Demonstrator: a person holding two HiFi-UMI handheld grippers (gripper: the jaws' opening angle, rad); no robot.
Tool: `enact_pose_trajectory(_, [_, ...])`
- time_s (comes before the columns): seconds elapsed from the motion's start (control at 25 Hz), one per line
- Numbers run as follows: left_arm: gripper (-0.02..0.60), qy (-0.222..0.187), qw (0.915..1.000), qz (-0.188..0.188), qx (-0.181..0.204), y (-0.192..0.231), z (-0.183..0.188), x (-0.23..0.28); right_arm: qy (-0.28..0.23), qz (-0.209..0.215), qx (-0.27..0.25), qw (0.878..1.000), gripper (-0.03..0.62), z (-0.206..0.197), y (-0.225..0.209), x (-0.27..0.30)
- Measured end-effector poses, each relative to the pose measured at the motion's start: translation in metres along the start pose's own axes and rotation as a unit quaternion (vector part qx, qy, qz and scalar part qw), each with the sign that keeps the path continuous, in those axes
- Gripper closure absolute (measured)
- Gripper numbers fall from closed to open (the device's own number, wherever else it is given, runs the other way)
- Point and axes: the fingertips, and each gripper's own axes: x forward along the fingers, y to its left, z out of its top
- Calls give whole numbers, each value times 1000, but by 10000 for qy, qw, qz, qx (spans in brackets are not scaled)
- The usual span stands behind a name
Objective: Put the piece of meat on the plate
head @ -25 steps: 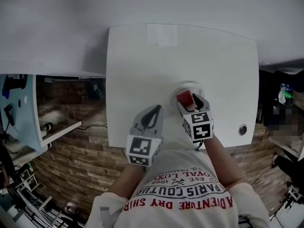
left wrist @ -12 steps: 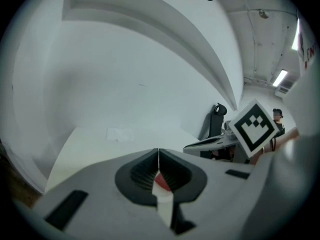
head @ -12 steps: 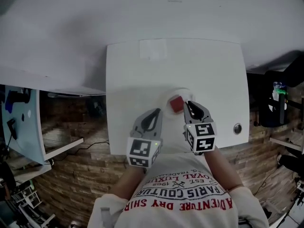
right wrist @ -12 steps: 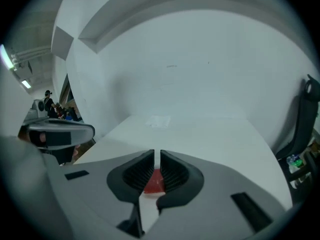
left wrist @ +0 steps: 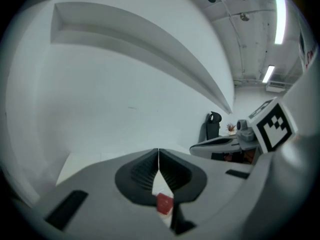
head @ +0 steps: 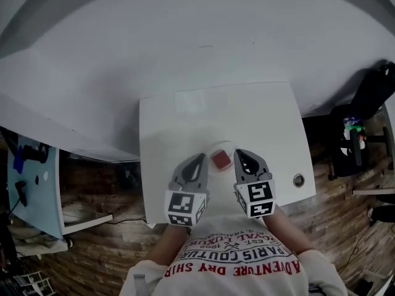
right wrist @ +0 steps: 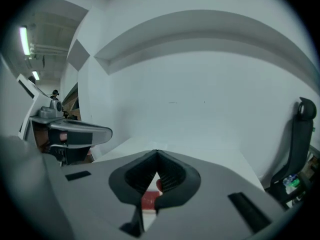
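Note:
The red piece of meat (head: 220, 159) lies on a small white plate (head: 212, 148) near the front edge of the white table (head: 185, 119). My left gripper (head: 199, 159) hovers just left of the plate, shut and empty. To the plate's right, my right gripper (head: 240, 155) is raised off the table, also shut with nothing in it. In the left gripper view the jaws (left wrist: 158, 151) meet at the tip, and the meat (left wrist: 164, 203) shows below them. The right gripper view shows closed jaws (right wrist: 157, 153) with the meat (right wrist: 149, 200) seen through the gap underneath.
A round metal grommet (head: 299, 179) sits in the table's right front corner. A black chair (head: 372, 91) and a green-topped bottle (head: 352, 124) stand to the right. A light blue panel (head: 34, 184) and shelves are at the left, a white wall behind.
My right gripper's jaws, open around the meat a second ago, have closed empty. Both grippers have lifted off the table. The meat stays on the plate.

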Motion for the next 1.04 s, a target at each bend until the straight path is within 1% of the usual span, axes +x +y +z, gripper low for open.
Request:
enact_pose_trajectory(0.16, [574,-184,9998,31,97,-6,16,-4,-236,56,-229,9994,582,19,5,-13])
enact_pose_trajectory(0.48, [574,-317,9991,30,272,-16,27,-13,-640,173,-274,9974,582,41,13,-34])
enact_pose_trajectory(0.76, [574,-366,9989,17,296,-20,30,-19,-682,107,-244,9973,582,40,10,-42])
enact_pose_trajectory(1.04, [574,-418,9988,2,243,-26,30,-22,-650,-77,-144,9978,582,37,0,-49])
